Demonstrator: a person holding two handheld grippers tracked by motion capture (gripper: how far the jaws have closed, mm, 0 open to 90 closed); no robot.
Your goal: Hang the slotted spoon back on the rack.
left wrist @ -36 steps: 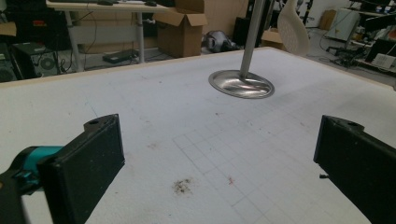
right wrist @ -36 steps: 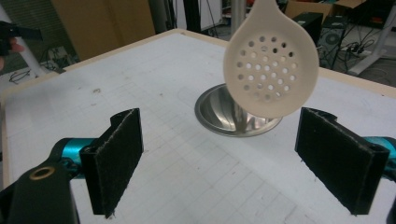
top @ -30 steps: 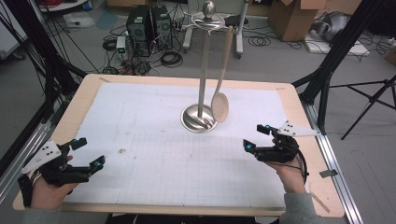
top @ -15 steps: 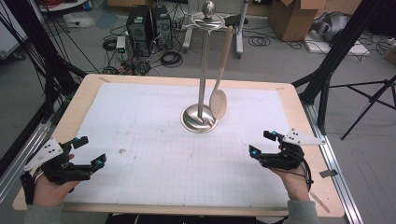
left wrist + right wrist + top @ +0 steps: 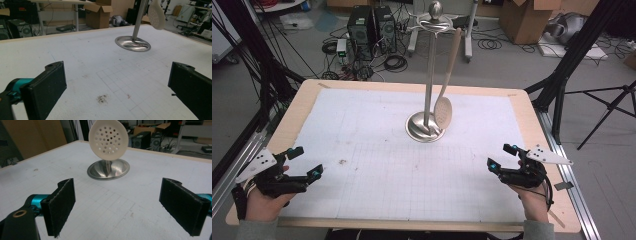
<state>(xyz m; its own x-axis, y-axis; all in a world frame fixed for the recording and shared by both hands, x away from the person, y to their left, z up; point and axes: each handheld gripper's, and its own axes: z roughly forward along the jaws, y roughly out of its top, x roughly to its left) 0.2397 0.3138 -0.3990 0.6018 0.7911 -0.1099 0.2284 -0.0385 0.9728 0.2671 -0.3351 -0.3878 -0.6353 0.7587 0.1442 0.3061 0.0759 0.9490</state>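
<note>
Tongs sit one in each hand, two in all, both low at the person's edge of the table (image 5: pixel 300 105).

Leftmost is the left gripper (image 5: pixel 307 161). Its jaws stand wide apart with nothing between them. Against the picture of a second ago it has hardly shifted. Just ahead of its right jaw a small brown stain (image 5: pixel 343 161) marks the white gridded mat (image 5: pixel 377 130).

Ahead of both tongs and between their lines of sight, well apart from either, stands one steel stand (image 5: pixel 428 75). It has a dished round base, a single upright pole and a knob on top. One pale slotted spoon (image 5: pixel 443 111) hangs from the hook near that knob. Its perforated bowl is down, just clear of the base on the side nearer the right tongs. In the right gripper view the bowl (image 5: pixel 109 139) hangs straight ahead, in front of the pole. In the left gripper view it shows ahead and to the right.

Rightmost is the right gripper (image 5: pixel 499 156), jaws likewise spread and empty. It has drawn back over the last second, toward the person and a little outward, away from the stand. The spoon hangs much as it did.

That retreat, with both tongs empty and the spoon resting on its hook, suggests the hanging is finished and the hands are returning to rest.
</note>
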